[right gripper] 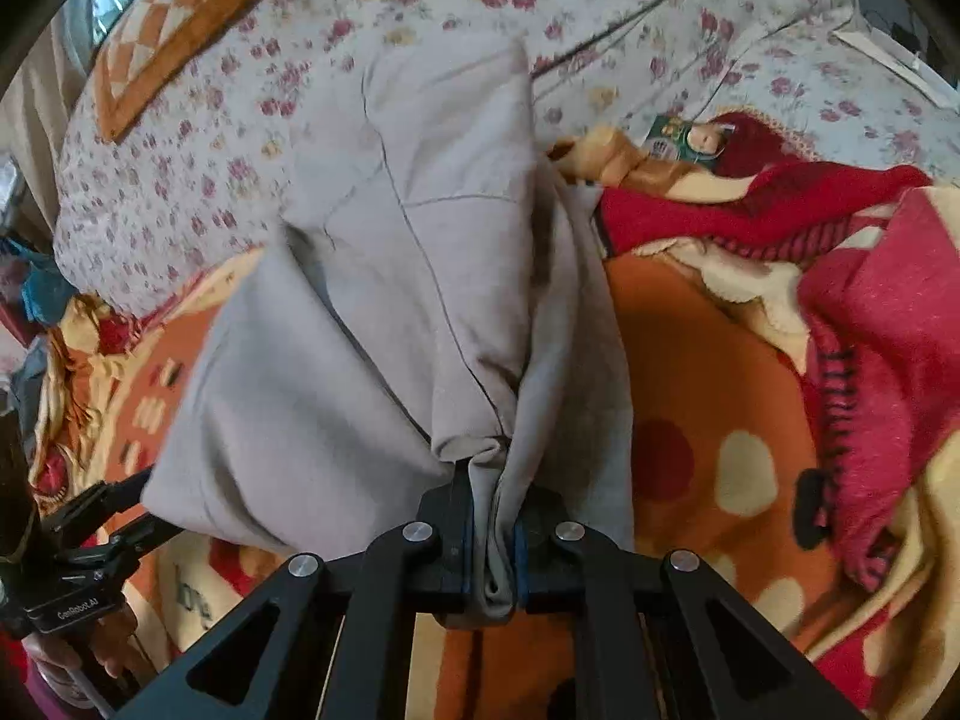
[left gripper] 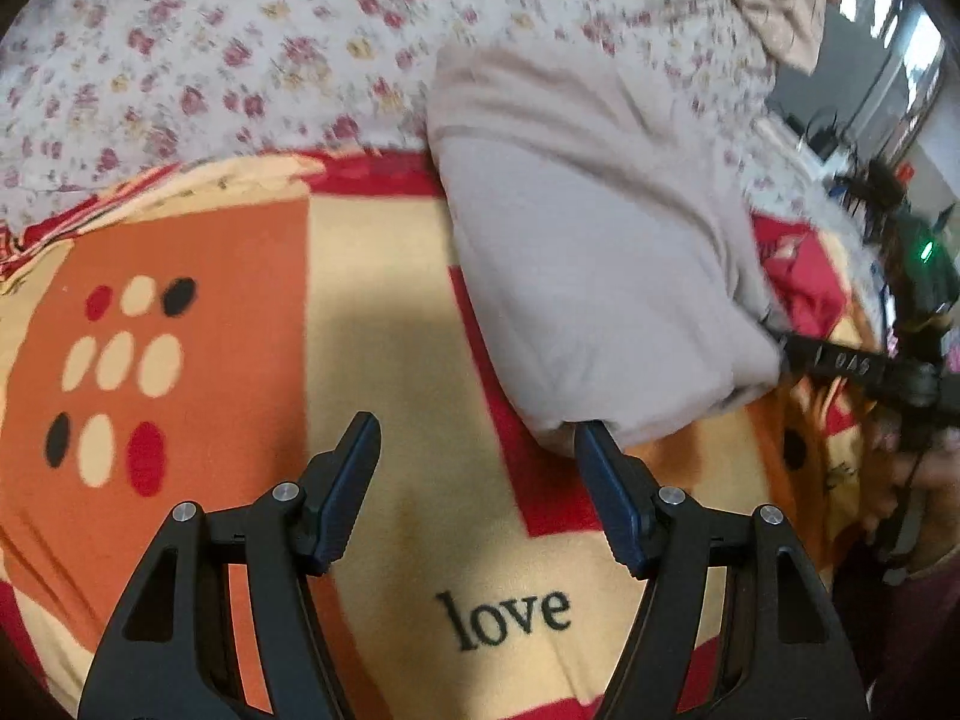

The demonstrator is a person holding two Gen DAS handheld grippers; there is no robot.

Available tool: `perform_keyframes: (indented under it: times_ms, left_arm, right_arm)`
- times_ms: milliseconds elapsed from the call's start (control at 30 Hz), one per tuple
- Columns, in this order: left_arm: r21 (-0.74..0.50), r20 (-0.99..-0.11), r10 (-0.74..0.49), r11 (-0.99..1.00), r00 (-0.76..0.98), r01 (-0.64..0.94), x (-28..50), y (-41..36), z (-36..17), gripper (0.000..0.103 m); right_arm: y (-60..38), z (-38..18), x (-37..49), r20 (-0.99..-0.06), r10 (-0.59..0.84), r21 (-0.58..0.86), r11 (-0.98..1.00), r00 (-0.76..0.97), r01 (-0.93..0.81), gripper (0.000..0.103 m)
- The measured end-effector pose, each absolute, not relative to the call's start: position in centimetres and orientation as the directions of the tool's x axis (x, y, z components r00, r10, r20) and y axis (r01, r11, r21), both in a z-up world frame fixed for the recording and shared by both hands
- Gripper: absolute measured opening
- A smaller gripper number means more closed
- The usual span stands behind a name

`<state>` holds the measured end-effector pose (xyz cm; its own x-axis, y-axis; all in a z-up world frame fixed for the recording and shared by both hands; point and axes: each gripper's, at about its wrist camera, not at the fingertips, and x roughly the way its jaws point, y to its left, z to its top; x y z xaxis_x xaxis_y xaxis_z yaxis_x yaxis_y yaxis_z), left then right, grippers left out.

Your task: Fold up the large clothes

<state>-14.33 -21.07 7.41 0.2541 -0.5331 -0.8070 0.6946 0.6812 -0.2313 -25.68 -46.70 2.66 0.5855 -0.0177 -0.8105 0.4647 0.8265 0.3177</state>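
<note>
Right fingers (right gripper: 492,546) pinch grey garment (right gripper: 384,300); left fingers (left gripper: 480,480) beside it.

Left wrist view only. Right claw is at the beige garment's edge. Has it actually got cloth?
Observer: Yes. The right claw is shut on a bunched fold of the beige garment, with cloth pinched between its pads.
Operator: Anything on the garment's far side from me?
Observer: A red blanket lies heaped on the orange patterned blanket, beside the garment.
</note>
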Motion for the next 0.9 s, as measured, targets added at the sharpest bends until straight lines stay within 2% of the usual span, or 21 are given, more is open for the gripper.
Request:
perform_keyframes:
  times_ms: [33, 67, 100, 167, 267, 333, 367, 567, 633, 667, 700, 767, 900]
  left_arm:
    - [-0.239, -0.799, -0.543, 0.682, 0.259, 0.692, -14.2, -20.9, 7.9, 0.068]
    - [-0.244, -0.786, -0.555, 0.683, 0.272, 0.688, -14.0, -20.8, 8.6, 0.068]
    - [-0.245, -0.774, -0.564, 0.685, 0.287, 0.686, -13.8, -21.0, 9.2, 0.068]
    - [-0.245, -0.757, -0.578, 0.683, 0.305, 0.688, -13.3, -22.0, 10.0, 0.068]
    - [-0.246, -0.754, -0.584, 0.675, 0.3, 0.696, -12.8, -23.8, 10.0, 0.068]
    - [-0.242, -0.769, -0.575, 0.668, 0.281, 0.704, -12.6, -25.4, 9.3, 0.068]
    - [-0.239, -0.777, -0.567, 0.666, 0.272, 0.707, -12.5, -26.0, 8.8, 0.068]
    - [-0.207, -0.813, -0.521, 0.674, 0.258, 0.709, -12.2, -28.6, 6.7, 0.068]
    - [-0.208, -0.817, -0.516, 0.682, 0.26, 0.701, -11.8, -29.0, 6.5, 0.068]
    - [-0.213, -0.817, -0.516, 0.685, 0.257, 0.697, -11.5, -29.2, 6.4, 0.068]
    - [-0.228, -0.817, -0.52, 0.688, 0.25, 0.689, -11.1, -29.3, 6.4, 0.068]
    - [-0.258, -0.805, -0.539, 0.693, 0.247, 0.673, -10.3, -29.4, 6.8, 0.068]
    - [-0.29, -0.796, -0.544, 0.728, 0.266, 0.621, -8.5, -29.8, 6.3, 0.068]
  right_arm:
    - [-47.0, 2.7, -26.0, -0.806, -0.009, 0.336, 0.816, 0.591, 0.471, 0.01]
    - [-47.4, 2.7, -26.3, -0.798, 0.006, 0.365, 0.8, 0.602, 0.476, 0.021]
    - [-47.9, 2.9, -26.6, -0.787, 0.02, 0.406, 0.77, 0.617, 0.492, 0.038]
    - [-48.8, 3.5, -27.3, -0.754, 0.016, 0.466, 0.718, 0.657, 0.517, 0.05]
    - [-49.4, 5.3, -27.6, -0.717, -0.018, 0.474, 0.72, 0.696, 0.507, 0.051]
    - [-49.7, 6.0, -27.1, -0.714, -0.051, 0.448, 0.734, 0.699, 0.511, 0.055]
    - [-49.8, 6.0, -26.7, -0.707, -0.049, 0.45, 0.738, 0.705, 0.503, 0.061]
    - [-51.2, 6.3, -22.0, -0.704, -0.032, 0.432, 0.773, 0.709, 0.464, 0.069]
    - [-52.3, 5.8, -20.0, -0.717, -0.033, 0.412, 0.786, 0.697, 0.461, 0.066]
    - [-52.5, 5.6, -19.4, -0.718, -0.023, 0.412, 0.792, 0.696, 0.45, 0.045]
    - [-52.8, 5.3, -18.8, -0.719, -0.004, 0.42, 0.795, 0.695, 0.439, 0.03]
    - [-53.0, 5.1, -19.1, -0.725, -0.017, 0.41, 0.793, 0.689, 0.451, 0.02]
    - [-53.0, 5.5, -20.8, -0.741, -0.072, 0.335, 0.822, 0.667, 0.46, 0.011]
